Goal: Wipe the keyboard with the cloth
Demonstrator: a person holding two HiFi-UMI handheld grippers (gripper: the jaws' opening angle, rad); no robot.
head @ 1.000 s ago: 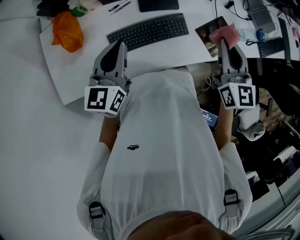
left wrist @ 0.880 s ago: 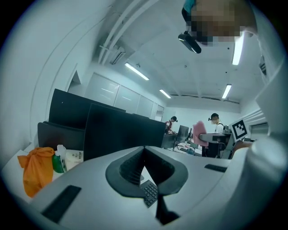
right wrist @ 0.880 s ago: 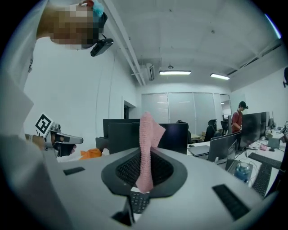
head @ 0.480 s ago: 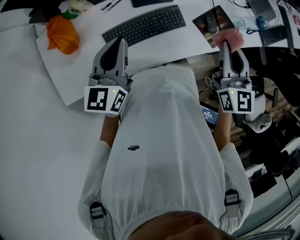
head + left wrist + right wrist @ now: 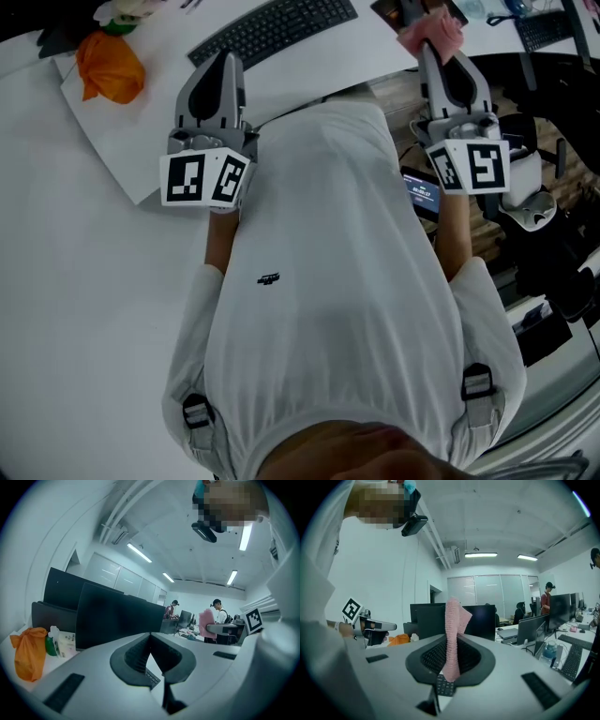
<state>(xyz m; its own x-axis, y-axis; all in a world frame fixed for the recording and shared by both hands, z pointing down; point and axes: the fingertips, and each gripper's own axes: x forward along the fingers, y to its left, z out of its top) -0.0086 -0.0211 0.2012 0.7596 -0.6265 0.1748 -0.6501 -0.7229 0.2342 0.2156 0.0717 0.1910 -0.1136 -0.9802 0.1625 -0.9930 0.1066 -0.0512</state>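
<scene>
The black keyboard (image 5: 272, 28) lies on the white desk at the top of the head view. My right gripper (image 5: 427, 52) is shut on a pink cloth (image 5: 431, 33), which sticks up past its tips, to the right of the keyboard and off the desk's edge. In the right gripper view the cloth (image 5: 453, 616) stands upright between the jaws, with a sliver of the keyboard (image 5: 444, 686) below. My left gripper (image 5: 228, 60) is shut and holds nothing, just short of the keyboard's near left end. Its jaws meet at the tips in the left gripper view (image 5: 150, 635).
An orange bag (image 5: 108, 66) lies at the desk's far left on a large white sheet (image 5: 141, 141). Dark monitors (image 5: 117, 616) stand behind the keyboard. Right of the desk are cables, a phone (image 5: 422, 195) and floor clutter. People work at far desks.
Both grippers have shifted up and forward towards the keyboard, and the head view has tipped so the desk sits higher in frame. The cloth stays in the right gripper.
</scene>
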